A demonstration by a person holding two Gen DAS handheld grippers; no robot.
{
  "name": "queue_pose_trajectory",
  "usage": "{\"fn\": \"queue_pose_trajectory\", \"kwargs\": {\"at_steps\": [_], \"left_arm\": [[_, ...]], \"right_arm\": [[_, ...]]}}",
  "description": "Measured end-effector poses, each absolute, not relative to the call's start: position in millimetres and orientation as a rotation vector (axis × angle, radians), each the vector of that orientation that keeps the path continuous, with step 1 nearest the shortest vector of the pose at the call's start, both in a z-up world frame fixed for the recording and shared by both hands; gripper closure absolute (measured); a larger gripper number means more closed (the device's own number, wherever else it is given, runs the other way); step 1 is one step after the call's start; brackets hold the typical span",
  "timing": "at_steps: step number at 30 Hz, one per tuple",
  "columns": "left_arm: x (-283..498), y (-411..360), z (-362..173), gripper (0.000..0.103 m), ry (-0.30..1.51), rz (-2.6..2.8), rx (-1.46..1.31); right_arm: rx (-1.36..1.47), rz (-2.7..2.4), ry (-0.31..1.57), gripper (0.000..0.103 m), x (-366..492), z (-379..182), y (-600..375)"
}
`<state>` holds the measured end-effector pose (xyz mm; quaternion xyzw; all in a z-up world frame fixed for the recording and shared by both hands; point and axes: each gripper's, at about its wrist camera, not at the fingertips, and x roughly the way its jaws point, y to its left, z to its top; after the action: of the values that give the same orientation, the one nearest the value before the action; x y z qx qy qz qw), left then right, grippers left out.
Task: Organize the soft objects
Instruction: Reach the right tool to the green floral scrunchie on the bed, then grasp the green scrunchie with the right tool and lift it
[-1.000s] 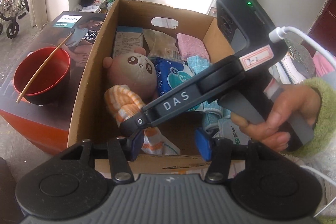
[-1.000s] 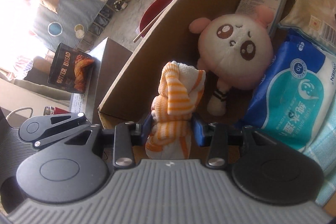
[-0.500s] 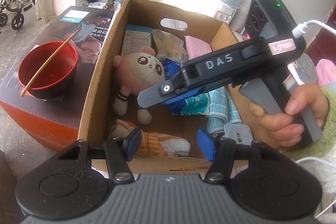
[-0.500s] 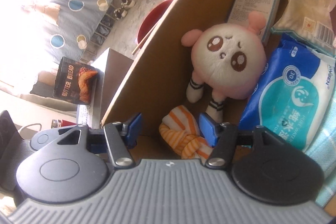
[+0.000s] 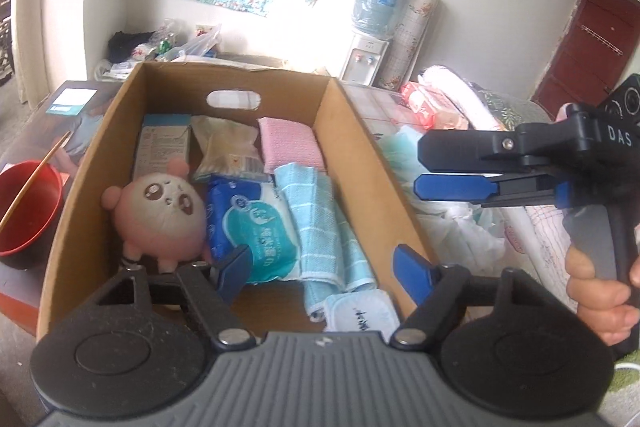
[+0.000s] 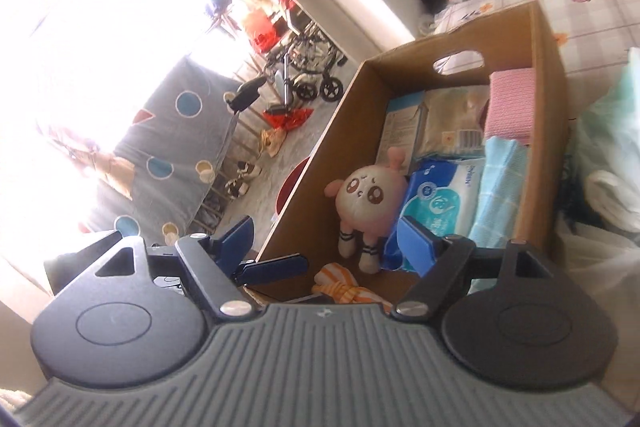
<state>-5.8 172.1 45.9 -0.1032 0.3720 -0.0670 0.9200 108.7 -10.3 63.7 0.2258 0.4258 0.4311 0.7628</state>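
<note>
While both tongs are opening, empty, the striped sock [image 6: 347, 287] lies below the right tongs [image 6: 326, 239].

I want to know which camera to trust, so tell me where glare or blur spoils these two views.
Right wrist view: the window side is blown out white, but the cardboard box and pink plush toy read clearly. Left wrist view: evenly lit, a bright patch on the wall behind the box, soft blur on the plush, edges bent by the fisheye.

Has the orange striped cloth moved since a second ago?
Yes. The orange striped cloth dropped from the right tool onto the cardboard box floor, below the plush toy.
</note>
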Motion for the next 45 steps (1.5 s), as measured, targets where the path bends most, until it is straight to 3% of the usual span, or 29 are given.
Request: {"fn": "queue_pose_trajectory", "kwargs": {"at_steps": [8,19,35,41,45], "left_arm": [[10.7,63.6,42.2,0.02,0.73,-0.414,-0.109],[31.8,-75.2,-26.9,0.02,0.85,-0.639,0.076],[75.7,-119.2,-85.9,0.023,0.96,-0.572,0.122],[73.9,-127.8,-90.7,0.038,0.955,-0.584,0.148],[70.3,-131.4,-90.7,0.056,0.941,-0.597,0.169]], "right_arm": [[0.537,0.529,0.72,0.021,51.1,60.6,-164.3],[0.521,0.122,0.811,0.022,9.3,-28.1,-270.0],[0.551,0.103,0.919,0.053,26.7,-82.7,-277.7],[0.542,0.106,0.91,0.061,26.2,-85.1,-278.4],[0.552,0.095,0.905,0.074,24.4,-86.8,-280.7]]}}
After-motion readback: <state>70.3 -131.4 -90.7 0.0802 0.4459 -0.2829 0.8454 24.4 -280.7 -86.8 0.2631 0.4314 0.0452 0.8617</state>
